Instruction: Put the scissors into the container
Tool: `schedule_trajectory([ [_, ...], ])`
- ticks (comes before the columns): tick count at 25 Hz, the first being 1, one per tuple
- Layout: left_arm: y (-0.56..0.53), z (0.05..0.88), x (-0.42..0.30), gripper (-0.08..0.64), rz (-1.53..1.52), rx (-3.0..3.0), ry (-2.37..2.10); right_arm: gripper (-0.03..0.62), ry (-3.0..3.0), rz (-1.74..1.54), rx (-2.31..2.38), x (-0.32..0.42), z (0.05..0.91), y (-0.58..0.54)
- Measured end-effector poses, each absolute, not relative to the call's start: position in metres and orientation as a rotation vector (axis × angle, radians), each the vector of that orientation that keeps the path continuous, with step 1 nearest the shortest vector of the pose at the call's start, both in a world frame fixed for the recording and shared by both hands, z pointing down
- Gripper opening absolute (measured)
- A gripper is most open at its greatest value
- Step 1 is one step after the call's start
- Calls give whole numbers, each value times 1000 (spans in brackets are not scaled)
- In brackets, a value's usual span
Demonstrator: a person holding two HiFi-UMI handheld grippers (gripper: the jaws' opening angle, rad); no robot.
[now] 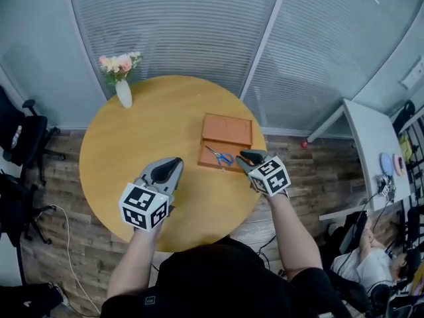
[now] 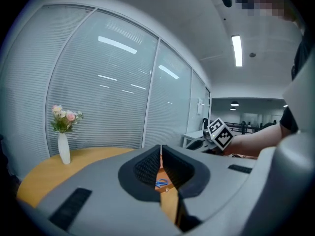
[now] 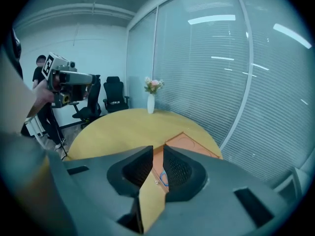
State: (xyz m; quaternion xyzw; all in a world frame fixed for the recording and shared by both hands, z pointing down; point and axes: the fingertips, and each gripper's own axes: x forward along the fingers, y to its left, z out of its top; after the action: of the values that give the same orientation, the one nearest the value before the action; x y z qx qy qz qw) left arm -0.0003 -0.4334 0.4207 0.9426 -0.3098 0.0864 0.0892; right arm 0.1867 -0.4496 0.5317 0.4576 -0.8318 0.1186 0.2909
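Scissors (image 1: 219,156) are seemingly lying inside the wooden container (image 1: 227,130), so the right gripper (image 1: 246,156), hovering at its right edge with jaws barely parted and empty, should be lifting clear without bumping it; the left gripper (image 1: 173,163) jaws are clenched on nothing.

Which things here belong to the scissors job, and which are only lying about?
For the job:
- scissors, lying in the open container
- left gripper
- right gripper

Only lying about:
- vase of flowers on the table
- office chair beside the table
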Motion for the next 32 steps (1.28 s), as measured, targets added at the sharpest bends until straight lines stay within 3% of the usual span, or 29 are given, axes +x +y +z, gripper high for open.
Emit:
schedule_trajectory([
  [12, -442, 378, 87, 21, 266, 2883, -914, 54, -2563, 233, 1570, 258, 407, -404],
  [18, -438, 348, 114, 21, 174, 2907, -933, 38, -2558, -116, 1936, 302, 338, -376],
  [24, -438, 342, 106, 21, 226, 2947, -1053, 35, -2528, -217, 1989, 317, 322, -362],
  [32, -444, 345, 102, 21, 205, 2925, -1094, 35, -2564, -120, 1898, 307, 336, -370],
])
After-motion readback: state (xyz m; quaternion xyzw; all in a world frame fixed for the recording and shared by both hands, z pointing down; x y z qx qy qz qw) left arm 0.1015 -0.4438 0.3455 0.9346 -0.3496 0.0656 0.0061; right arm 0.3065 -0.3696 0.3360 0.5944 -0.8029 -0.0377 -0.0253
